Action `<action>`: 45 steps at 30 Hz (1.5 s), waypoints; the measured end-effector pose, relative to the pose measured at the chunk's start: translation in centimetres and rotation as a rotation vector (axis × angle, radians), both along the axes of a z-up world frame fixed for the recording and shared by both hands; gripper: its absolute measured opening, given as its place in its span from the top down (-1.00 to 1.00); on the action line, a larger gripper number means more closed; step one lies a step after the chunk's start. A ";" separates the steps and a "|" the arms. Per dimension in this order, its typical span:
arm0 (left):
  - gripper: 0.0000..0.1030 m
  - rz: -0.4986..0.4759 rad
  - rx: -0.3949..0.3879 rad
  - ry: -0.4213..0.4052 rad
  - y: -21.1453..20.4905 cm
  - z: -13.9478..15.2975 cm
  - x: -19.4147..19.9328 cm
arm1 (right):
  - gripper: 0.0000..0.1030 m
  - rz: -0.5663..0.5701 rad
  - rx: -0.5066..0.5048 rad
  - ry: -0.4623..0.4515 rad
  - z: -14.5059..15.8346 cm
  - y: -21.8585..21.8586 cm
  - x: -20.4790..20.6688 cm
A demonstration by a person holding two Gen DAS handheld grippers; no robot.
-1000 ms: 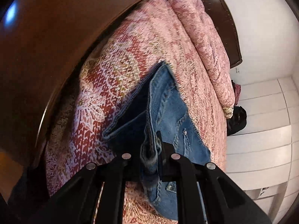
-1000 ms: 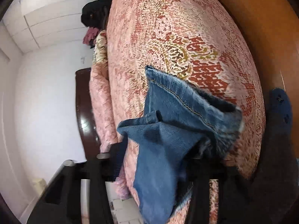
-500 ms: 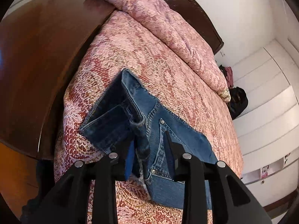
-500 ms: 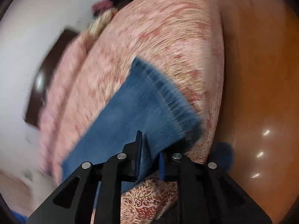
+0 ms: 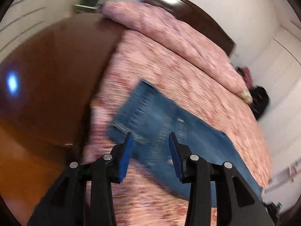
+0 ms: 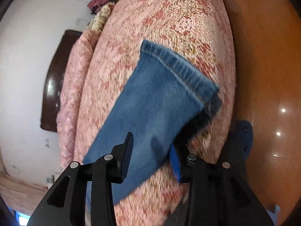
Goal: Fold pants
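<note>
Two opening claws, left claw (image 5: 150, 141), right claw (image 6: 151, 143), jeans (image 6: 150, 101) flat

I see the pair of blue denim pants (image 5: 169, 124) lying flat and folded on the pink-and-red patterned bedspread (image 5: 188, 75), near its edge. From my left wrist view the waist end shows stitched seams and metal rivets, though blur hides the finer detail. From my right wrist view the pants (image 6: 154, 101) end in stitched, faded hems; the top layer lies slightly askew over a darker layer that peeks out beneath it.
</note>
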State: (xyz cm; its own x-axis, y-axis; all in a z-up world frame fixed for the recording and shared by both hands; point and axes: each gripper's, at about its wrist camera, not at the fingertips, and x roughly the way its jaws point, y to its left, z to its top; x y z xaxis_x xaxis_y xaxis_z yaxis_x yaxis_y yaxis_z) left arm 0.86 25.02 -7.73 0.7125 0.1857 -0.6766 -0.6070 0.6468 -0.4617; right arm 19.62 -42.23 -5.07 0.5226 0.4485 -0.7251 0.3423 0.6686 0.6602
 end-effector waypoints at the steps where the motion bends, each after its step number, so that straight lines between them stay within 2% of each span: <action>1: 0.27 0.005 0.001 -0.004 0.4 0.0 -0.5 | 0.29 0.020 0.001 -0.005 0.4 -0.2 -0.8; 4: 0.27 -0.004 0.045 -0.001 0.7 0.5 -0.6 | 0.29 0.078 -0.022 0.007 1.1 1.2 -1.4; 7: -0.03 -0.150 0.070 -0.041 -0.8 1.1 1.5 | 0.29 0.122 -0.010 0.008 1.3 2.7 -1.8; 9: -0.04 -0.275 0.114 -0.038 -2.8 0.6 4.1 | 0.29 0.130 -0.005 0.022 1.2 3.6 -1.7; 10: -0.04 -0.320 0.118 -0.031 -3.4 0.0 5.3 | 0.29 0.134 0.002 0.028 1.0 3.9 -1.7; 12: -0.03 -0.368 0.120 0.062 -4.0 -2.5 8.4 | 0.29 0.129 0.011 0.037 0.8 4.4 -1.7; 14: 0.04 -0.365 0.083 0.146 -3.2 -5.4 10.5 | 0.29 0.111 0.036 0.030 1.0 4.5 -1.8; 18: 0.07 -0.317 0.008 0.106 -1.7 -6.1 10.6 | 0.29 0.030 0.042 0.003 1.2 1.7 -3.1; 20: 0.07 -0.321 0.013 0.102 -1.9 -6.2 10.6 | 0.29 -0.032 0.053 0.005 0.9 -0.1 -3.6; 23: 0.03 -0.322 0.020 0.087 -2.1 -6.3 10.2 | -0.13 -0.203 0.109 -0.015 0.3 -3.7 -5.1; 24: -0.01 -0.322 0.020 0.088 -2.2 -6.2 10.4 | -0.13 -0.252 0.142 -0.040 0.2 -4.8 -5.6; 25: -0.14 -0.322 0.020 0.088 -2.4 -5.8 10.4 | -0.13 -0.286 0.156 -0.059 0.1 -5.6 -5.9; 26: -0.30 -0.316 0.033 0.095 -2.9 -5.4 10.4 | -0.13 -0.300 0.150 -0.060 0.0 -6.0 -6.0; 28: -0.39 -0.306 0.102 0.119 -4.2 -4.3 10.5 | -0.13 -0.306 0.154 -0.052 -0.6 -6.6 -5.7; 30: -0.40 -0.335 0.180 0.102 -6.3 -2.7 10.5 | -0.13 -0.311 0.183 -0.044 -1.6 -6.8 -5.1; 32: -0.67 -0.381 0.238 0.076 -9.1 -1.2 10.5 | -0.13 -0.313 0.205 -0.033 -2.5 -6.7 -4.6; 34: -0.71 -0.451 0.273 0.062 -11.4 -0.4 10.8 | -0.13 -0.319 0.242 -0.032 -3.1 -6.5 -4.0; 37: -0.71 -0.572 0.362 0.084 -15.1 -0.4 11.8 | -0.13 -0.350 0.298 -0.046 -4.0 -6.4 -3.6; 39: -0.71 -0.619 0.348 0.103 -16.4 -1.2 12.3 | -0.13 -0.370 0.343 -0.072 -4.3 -6.5 -3.6; 42: -0.71 -0.642 0.328 0.142 -16.9 -2.8 13.0 | -0.13 -0.358 0.342 -0.083 -4.3 -6.3 -3.1; 43: -0.71 -0.647 0.308 0.150 -17.0 -3.3 12.9 | -0.07 -0.358 0.330 -0.089 -4.1 -6.3 -3.1; 45: -0.71 -0.632 0.228 0.167 -16.0 -4.9 12.9 | 0.52 -0.337 0.264 -0.091 -3.3 -6.3 -2.9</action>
